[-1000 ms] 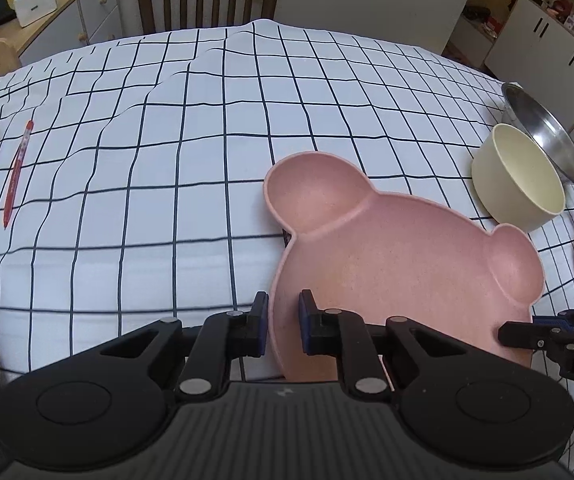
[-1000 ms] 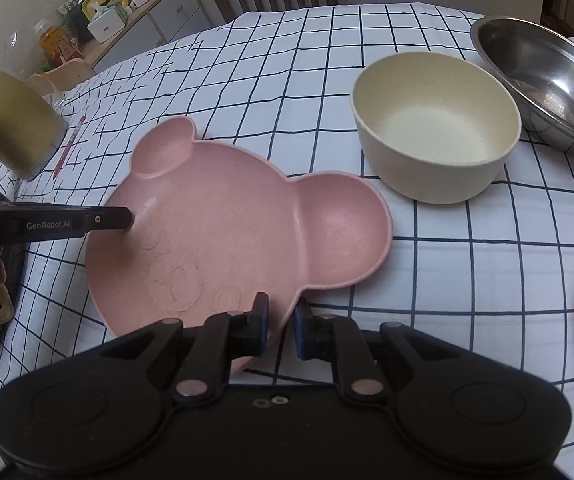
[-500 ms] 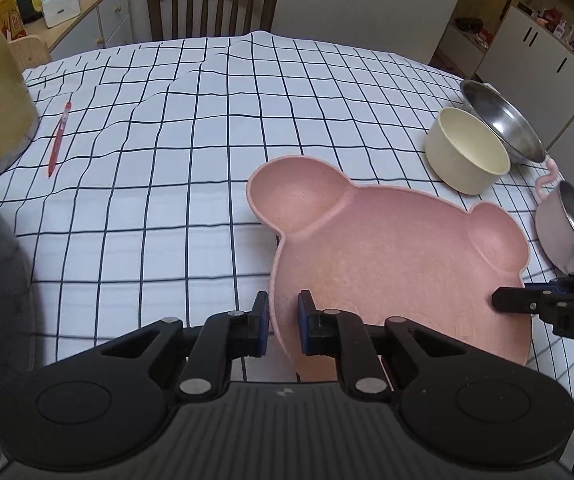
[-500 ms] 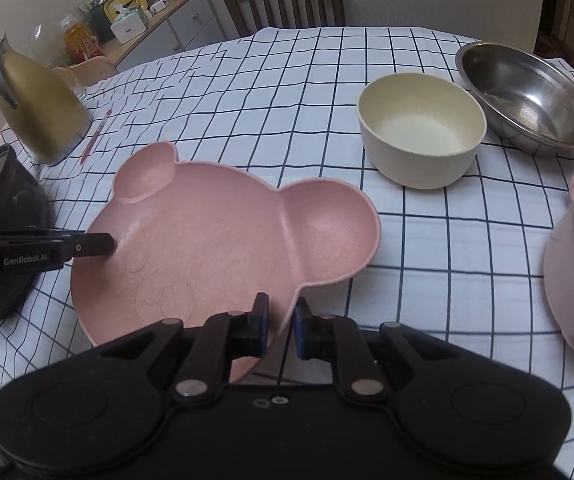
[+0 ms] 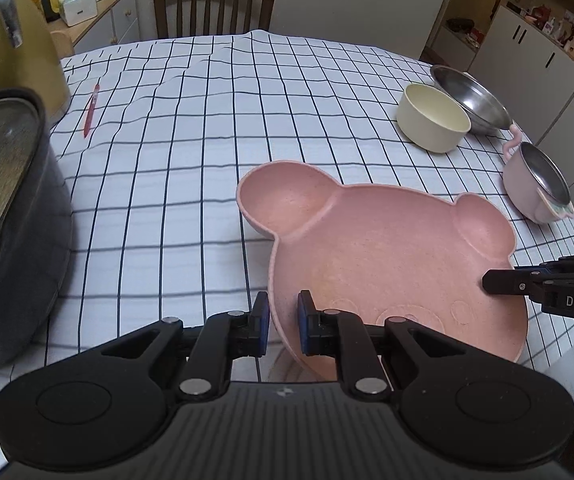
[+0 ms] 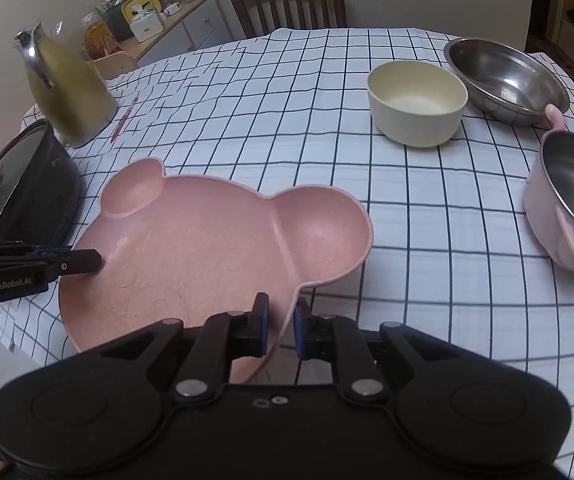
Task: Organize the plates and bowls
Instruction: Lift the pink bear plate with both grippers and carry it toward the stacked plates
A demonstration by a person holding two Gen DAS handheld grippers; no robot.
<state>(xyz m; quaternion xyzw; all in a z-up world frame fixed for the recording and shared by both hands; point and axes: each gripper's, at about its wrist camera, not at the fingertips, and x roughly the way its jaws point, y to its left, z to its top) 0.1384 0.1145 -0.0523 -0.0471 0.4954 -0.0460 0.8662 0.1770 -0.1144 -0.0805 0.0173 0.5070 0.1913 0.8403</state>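
Note:
A pink bear-shaped plate (image 5: 387, 256) with two ear compartments is held above the checked tablecloth. My left gripper (image 5: 281, 322) is shut on its near left rim. My right gripper (image 6: 281, 328) is shut on the rim of the same plate (image 6: 215, 248) on the opposite side, below the big ear. Each gripper shows in the other's view, at the plate's edge. A cream bowl (image 6: 417, 102), a steel bowl (image 6: 505, 80) and a pink steel-lined cup (image 6: 571, 208) stand on the table's right side.
A black pot with a glass lid (image 6: 19, 188) and a gold jug (image 6: 69, 88) stand at the table's left edge. A red pen (image 5: 91, 110) lies near the jug. A wooden chair (image 5: 213, 8) stands at the far side. Cabinets (image 5: 535, 52) stand to the right.
Both grippers have lifted the pink plate off the table and drawn it back toward the near edge. The pot, jug and pink cup have come into view.

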